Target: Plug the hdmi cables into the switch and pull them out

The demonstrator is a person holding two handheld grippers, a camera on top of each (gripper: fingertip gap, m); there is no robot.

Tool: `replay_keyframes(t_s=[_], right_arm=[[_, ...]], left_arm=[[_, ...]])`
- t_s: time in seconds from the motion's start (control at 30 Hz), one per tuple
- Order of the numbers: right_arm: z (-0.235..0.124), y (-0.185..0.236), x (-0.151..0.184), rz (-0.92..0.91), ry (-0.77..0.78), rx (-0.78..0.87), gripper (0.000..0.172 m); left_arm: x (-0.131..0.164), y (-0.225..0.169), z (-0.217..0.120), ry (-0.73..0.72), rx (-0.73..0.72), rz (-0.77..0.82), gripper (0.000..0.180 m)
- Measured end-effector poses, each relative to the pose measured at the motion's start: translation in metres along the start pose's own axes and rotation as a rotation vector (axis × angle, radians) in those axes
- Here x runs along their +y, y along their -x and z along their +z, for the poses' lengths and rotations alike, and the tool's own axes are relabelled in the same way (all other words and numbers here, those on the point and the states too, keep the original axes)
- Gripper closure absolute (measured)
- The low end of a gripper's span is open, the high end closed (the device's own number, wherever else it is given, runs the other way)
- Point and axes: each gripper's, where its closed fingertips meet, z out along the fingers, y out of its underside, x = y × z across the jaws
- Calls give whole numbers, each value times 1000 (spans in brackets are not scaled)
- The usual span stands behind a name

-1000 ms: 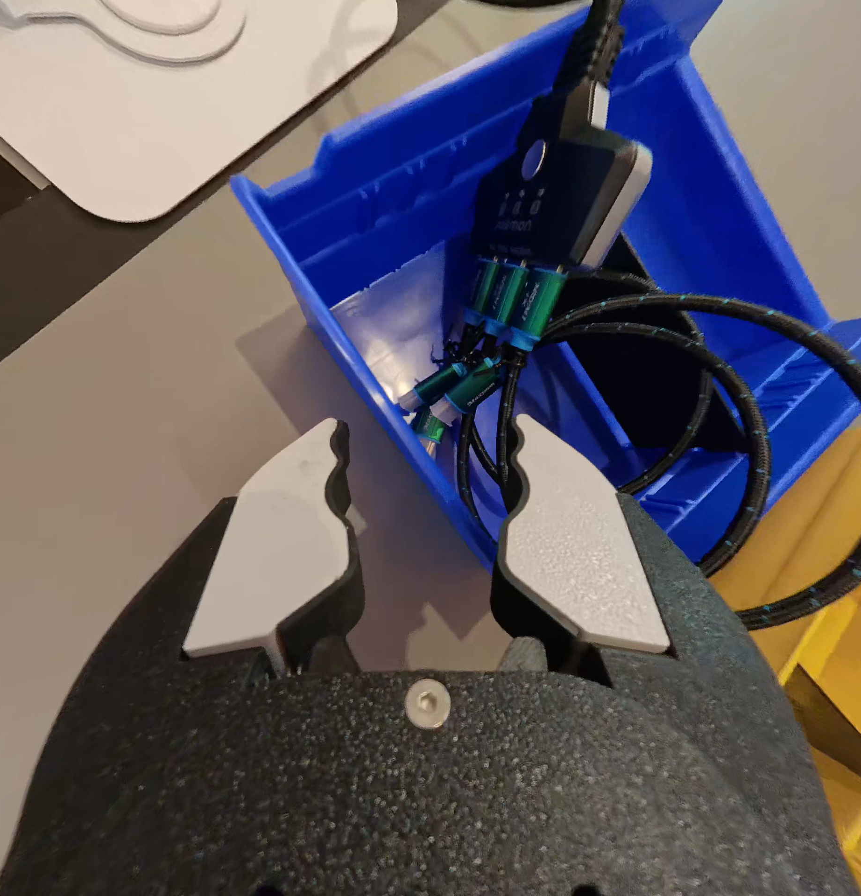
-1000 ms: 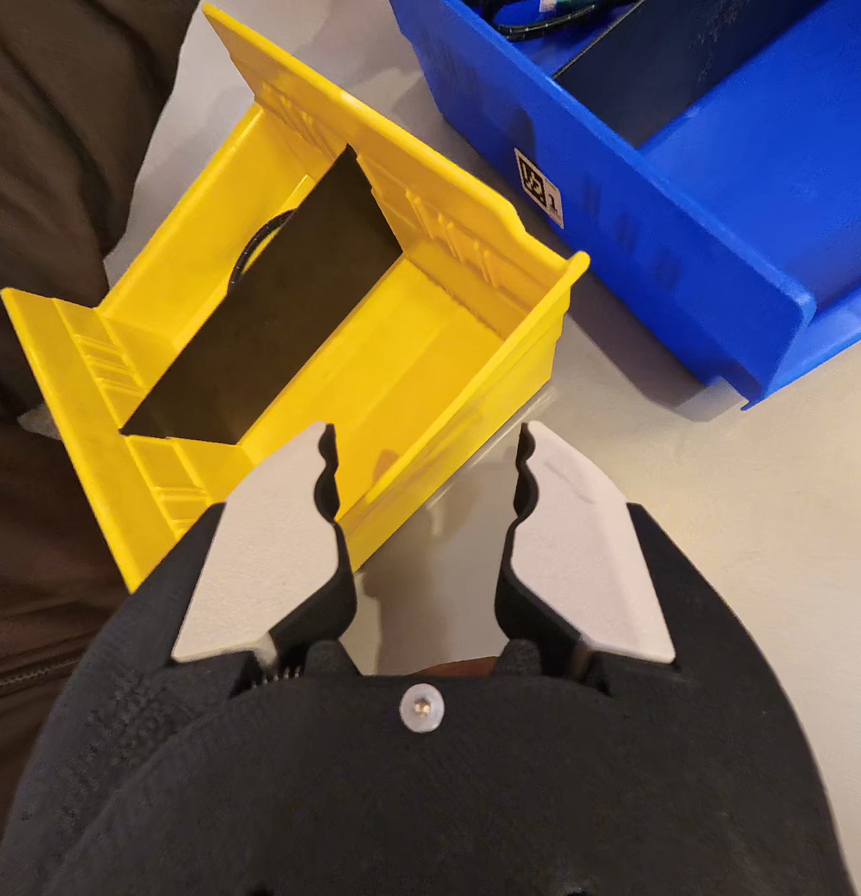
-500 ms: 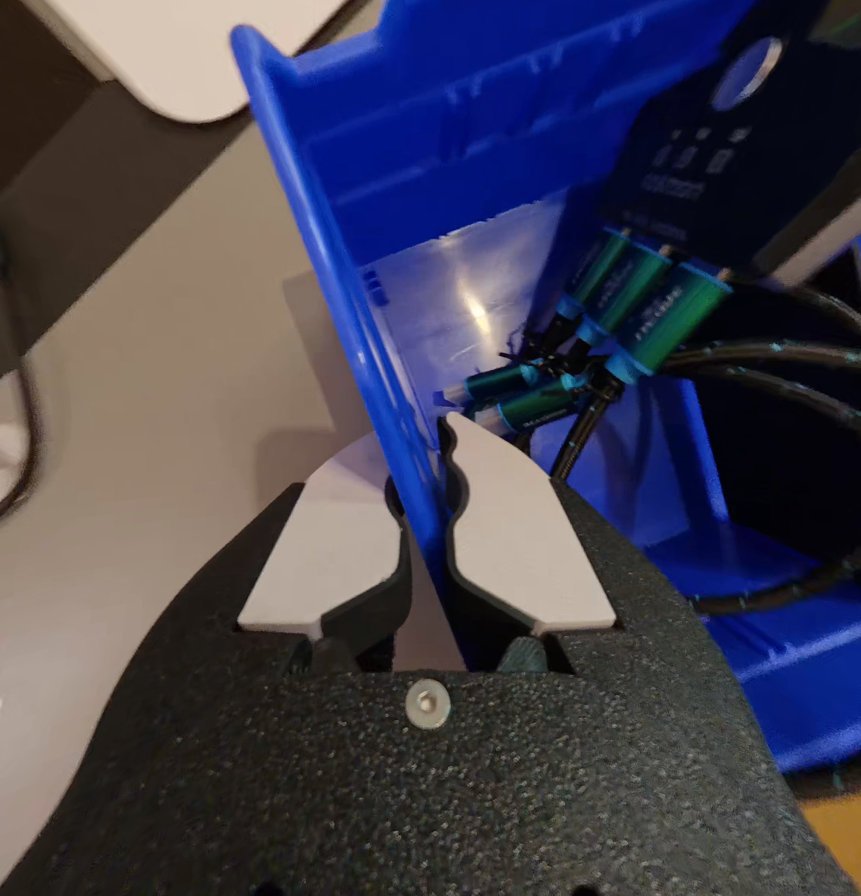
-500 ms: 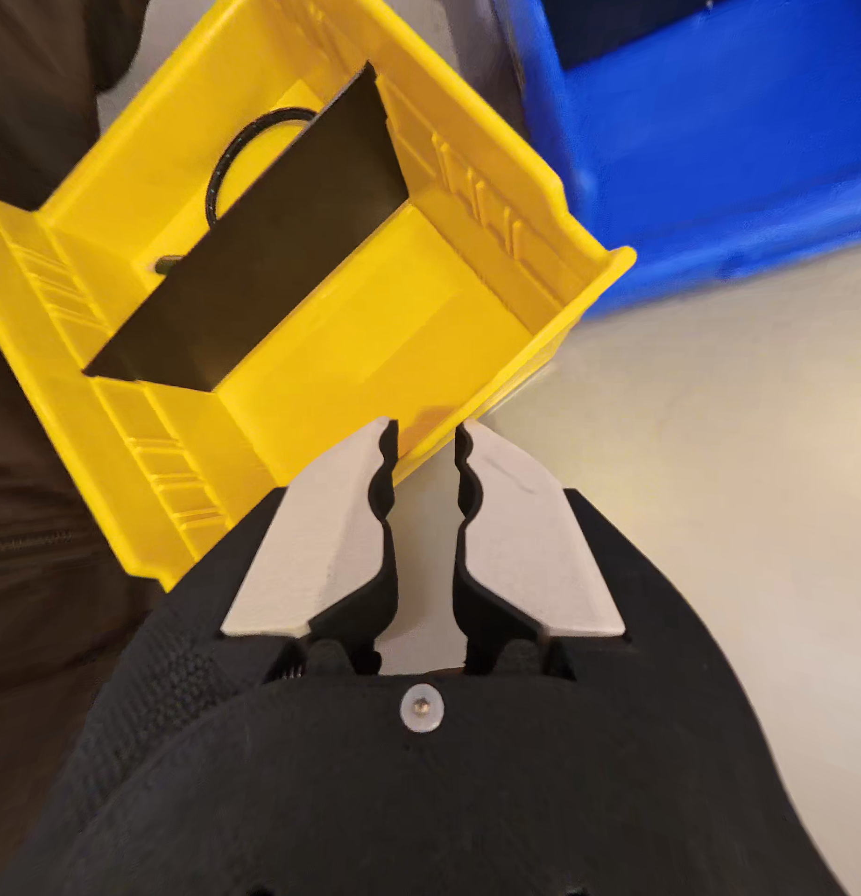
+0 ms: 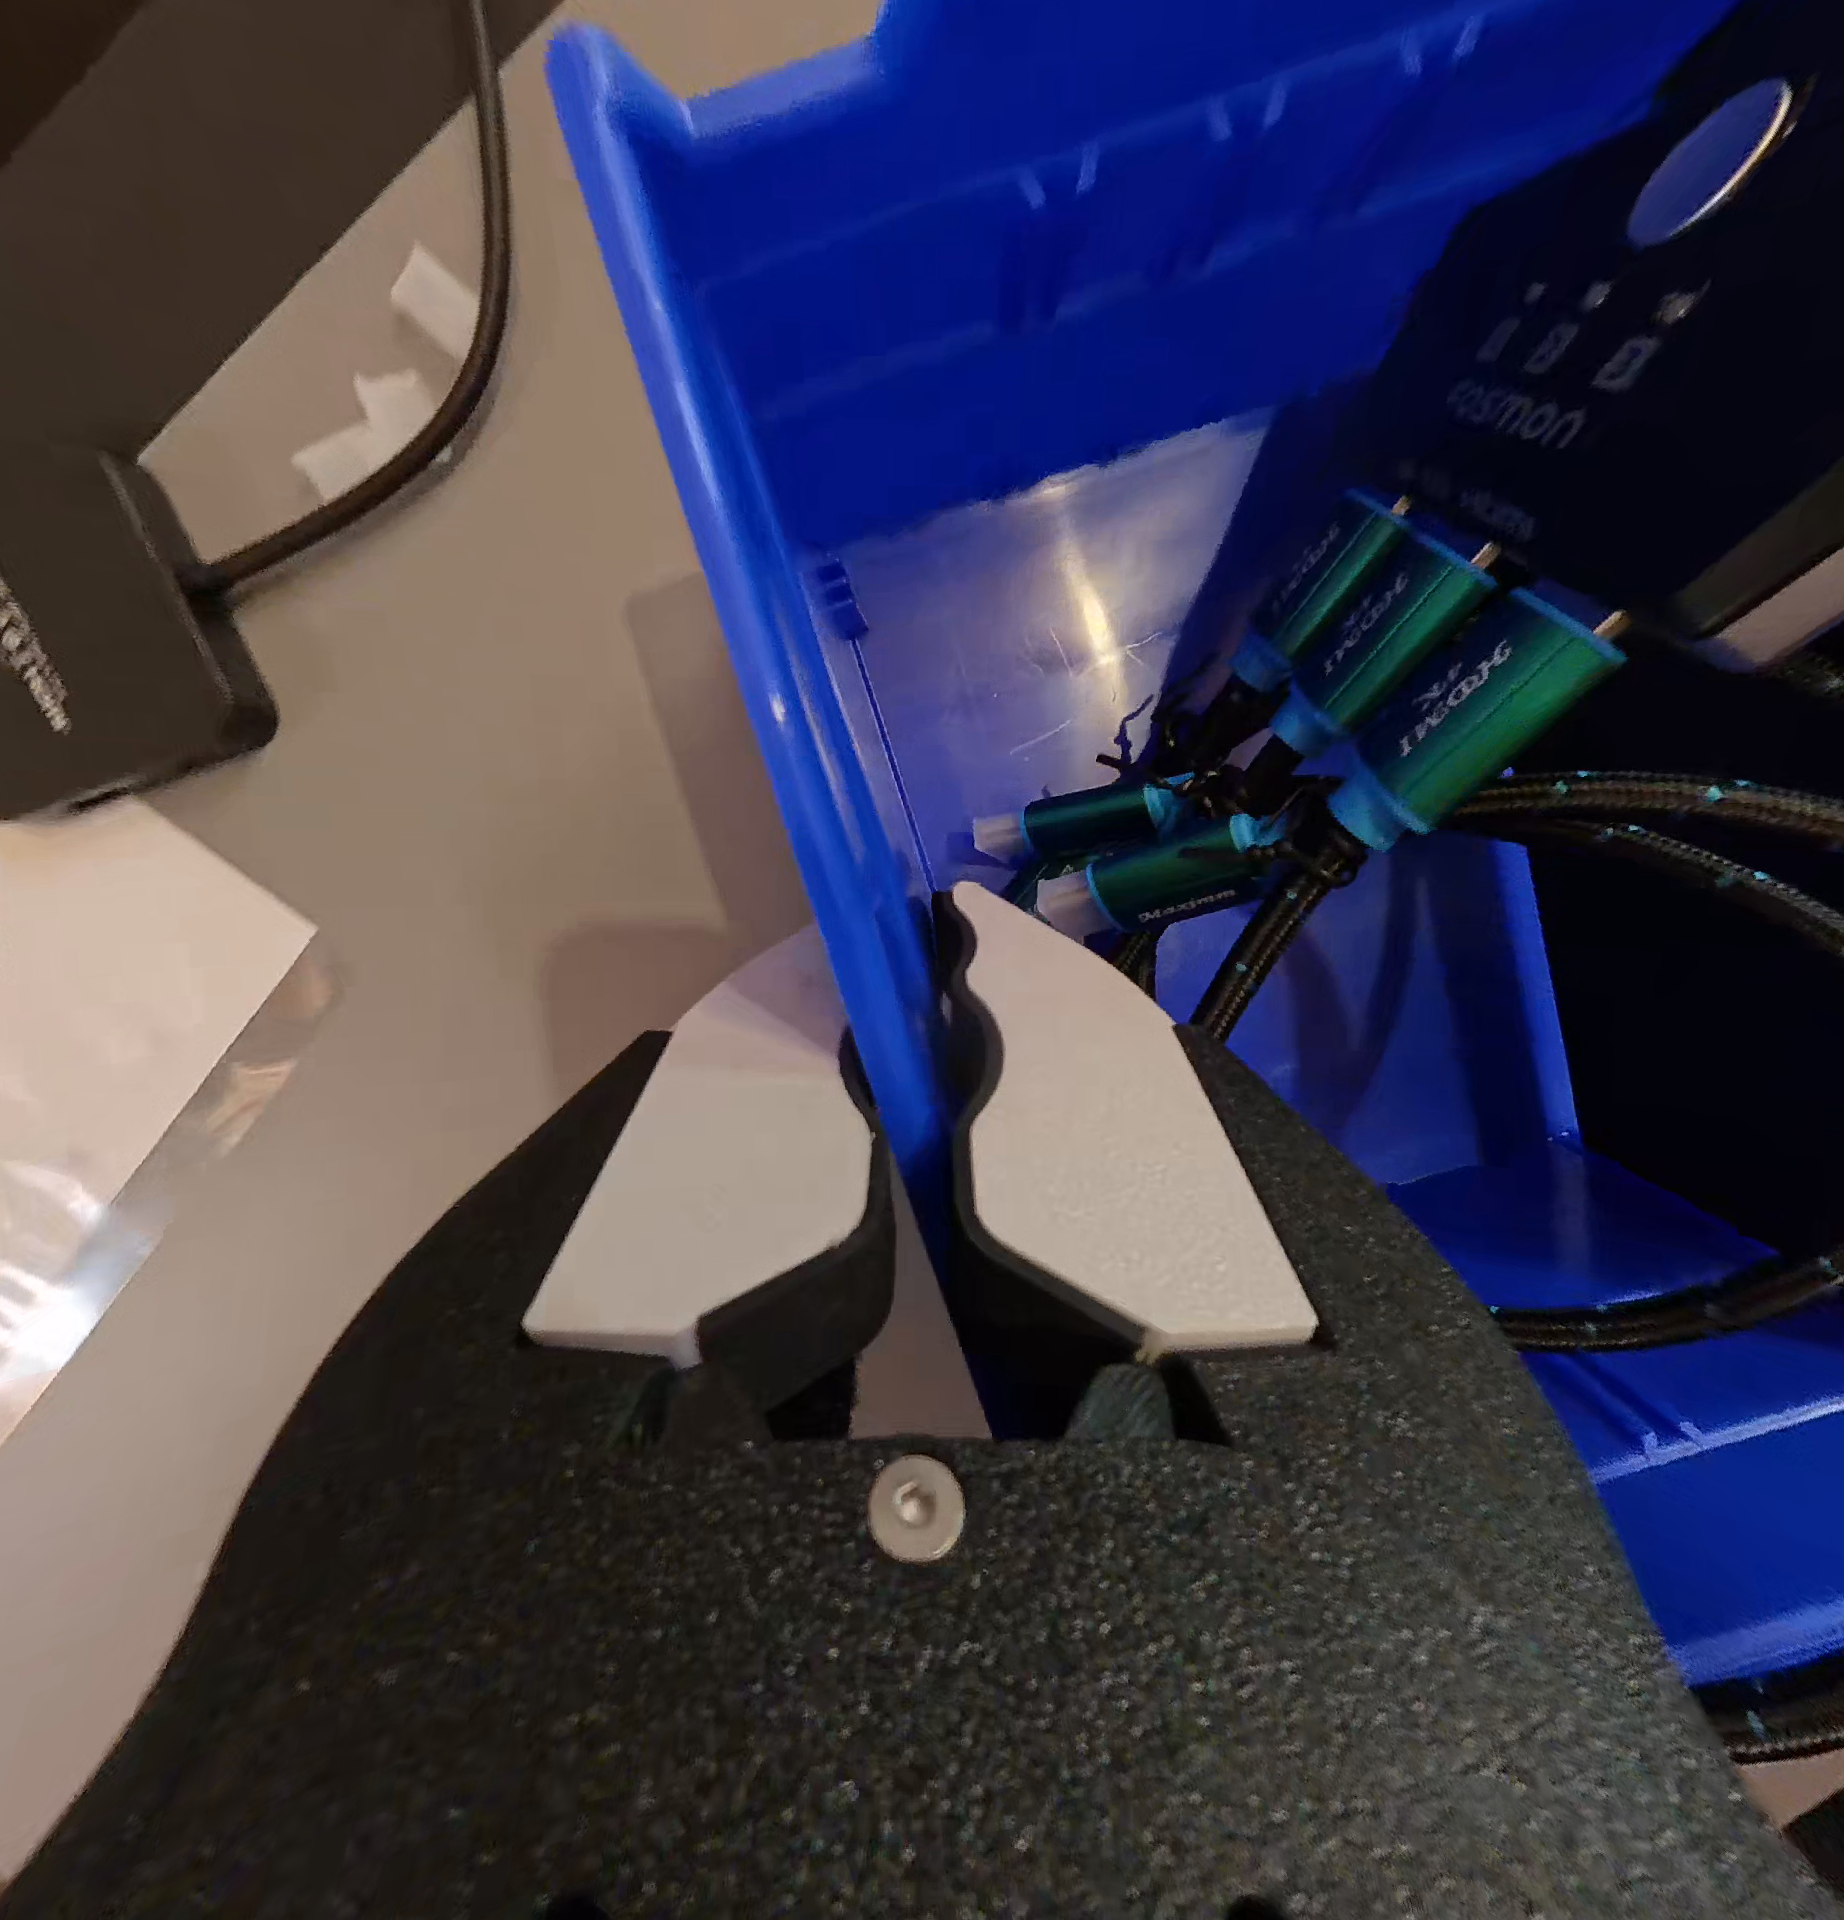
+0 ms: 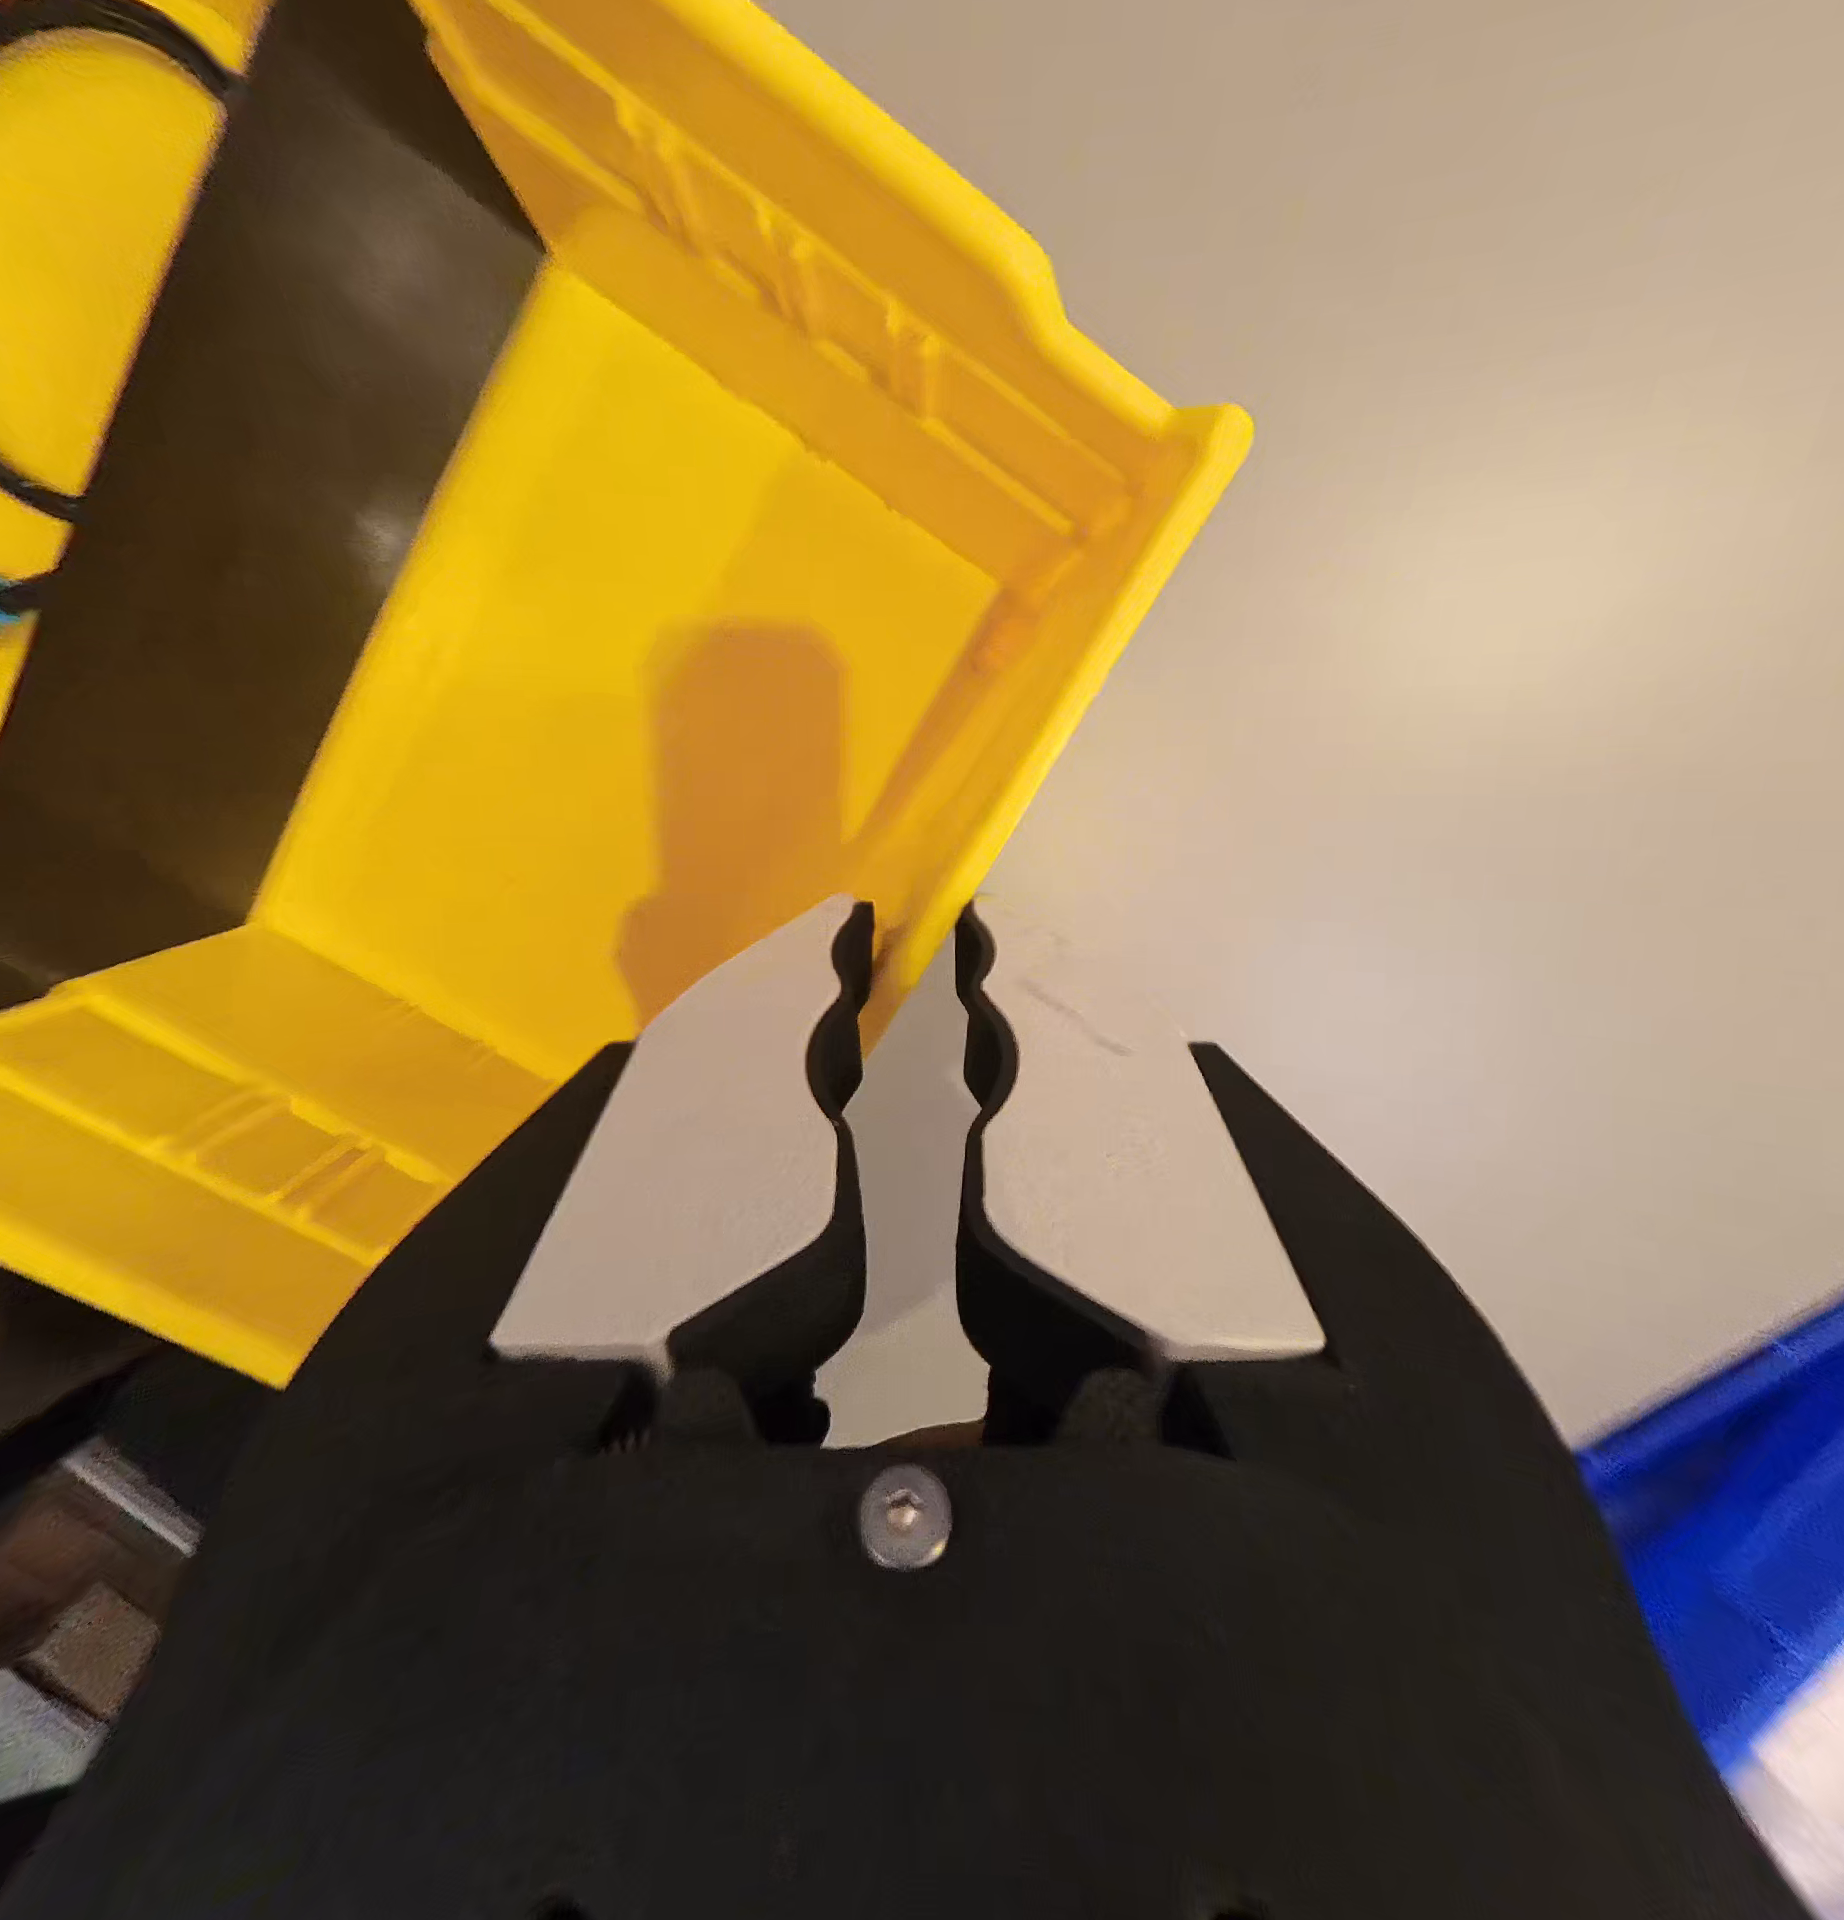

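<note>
In the left wrist view my left gripper [image 5: 897,940] is shut on the side wall of a blue bin [image 5: 752,582], with one finger outside and one finger [image 5: 1084,1091] inside. The bin holds a black adapter box [image 5: 1583,343] with green-ended braided cables [image 5: 1157,883] plugged in and coiled beside it. In the right wrist view my right gripper [image 6: 910,920] is shut on the front rim of a yellow bin [image 6: 689,582], pinching it at the fingertips. The yellow bin has a black divider [image 6: 274,520] with a thin black cable [image 6: 4,488] behind it.
A black device with its cord [image 5: 87,644] and a white sheet [image 5: 97,1018] lie on the grey table left of the blue bin. The beige tabletop [image 6: 1520,520] extends right of the yellow bin. The blue bin's corner [image 6: 1749,1507] shows at the lower right. My right fingertips sit around 60 centimetres from my left ones.
Both grippers closed from wide open: the left onto the blue bin's wall, the right onto the yellow bin's rim. Both bins now look closer and tilted in view.
</note>
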Motion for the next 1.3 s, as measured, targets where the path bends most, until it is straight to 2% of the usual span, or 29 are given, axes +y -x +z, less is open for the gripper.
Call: replay_keyframes(t_s=[0.17,0.33,0.47,0.6,0.9,1.3], right_arm=[[-5,-62,20,-62,104,125,157],[-7,-124,27,-199,173,265,155],[-5,-165,22,-262,197,360,155],[0,-186,10,-376,234,394,154],[7,-227,-9,-514,337,492,153],[8,-270,-9,-504,410,487,153]], left_arm=[[42,32,-19,80,-16,116,174],[77,62,-35,84,18,226,174],[100,79,-46,84,33,328,174],[118,95,-54,87,42,446,172],[125,119,-57,91,105,613,173],[132,151,-62,168,182,754,174]])
